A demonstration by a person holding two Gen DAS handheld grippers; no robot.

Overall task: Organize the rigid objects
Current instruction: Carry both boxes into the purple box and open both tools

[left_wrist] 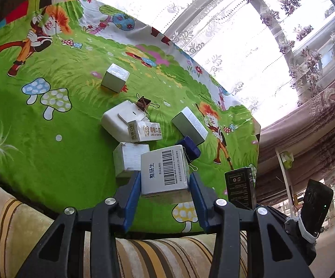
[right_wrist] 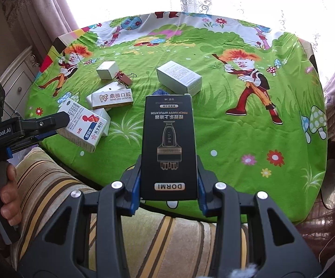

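Observation:
A white medicine box with a barcode [left_wrist: 165, 169] sits between the blue pads of my left gripper [left_wrist: 165, 176], which is shut on it at the near edge of the table. In the right wrist view the same box [right_wrist: 84, 127] shows a red and blue label. My right gripper [right_wrist: 169, 159] is shut on a tall black DORMI box [right_wrist: 169, 143], held upright above the table's near edge. The black box [left_wrist: 239, 185] also appears to the right in the left wrist view.
On the green cartoon tablecloth [left_wrist: 51, 127] lie a dental box [left_wrist: 145, 131], a flat white box [left_wrist: 121, 120], a white box [left_wrist: 130, 159], a small white cube [left_wrist: 115, 77], a long grey-white box [left_wrist: 189, 126], a blue box [left_wrist: 189, 147] and a binder clip [left_wrist: 144, 103]. A striped cushion [left_wrist: 167, 254] lies below.

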